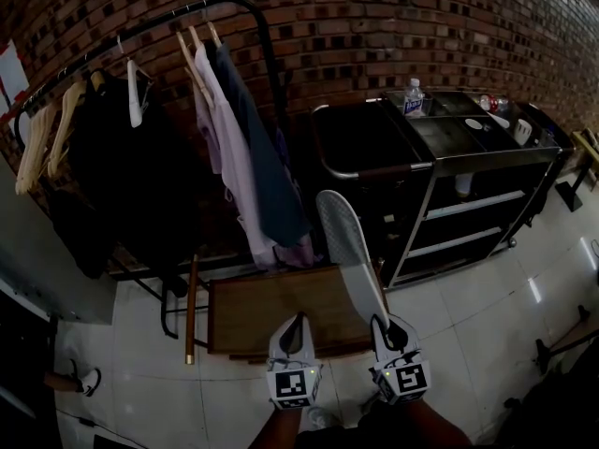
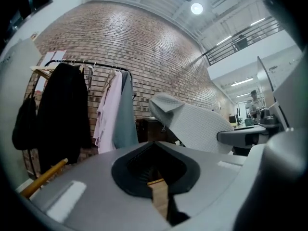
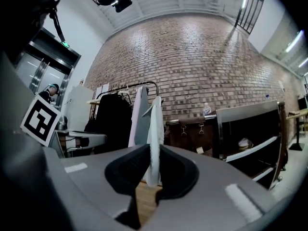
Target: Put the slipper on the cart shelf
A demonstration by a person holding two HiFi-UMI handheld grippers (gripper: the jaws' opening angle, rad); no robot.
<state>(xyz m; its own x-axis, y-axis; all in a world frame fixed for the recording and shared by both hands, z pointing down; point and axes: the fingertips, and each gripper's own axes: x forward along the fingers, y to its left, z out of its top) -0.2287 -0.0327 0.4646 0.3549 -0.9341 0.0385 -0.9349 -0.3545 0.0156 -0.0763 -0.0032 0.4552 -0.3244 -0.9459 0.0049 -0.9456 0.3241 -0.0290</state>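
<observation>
Head view: open tiled floor point(image 1: 468, 316) lies between the wooden bench point(image 1: 271, 316) under the claws and the cart point(image 1: 487, 152), whose shelves point(image 1: 473, 204) face front. A clothes rack point(image 1: 140, 26) fills the left side. The right claw point(image 1: 389, 325) is clenched on the heel end of the white slipper point(image 1: 348, 251), held in the air short of the shelves. Its long axis runs away from the person, with the toe leaning left toward the cart's near end. In the right gripper view, the slipper point(image 3: 155, 129) stands on edge between the jaws. The left claw point(image 1: 298, 318) is closed on nothing.
</observation>
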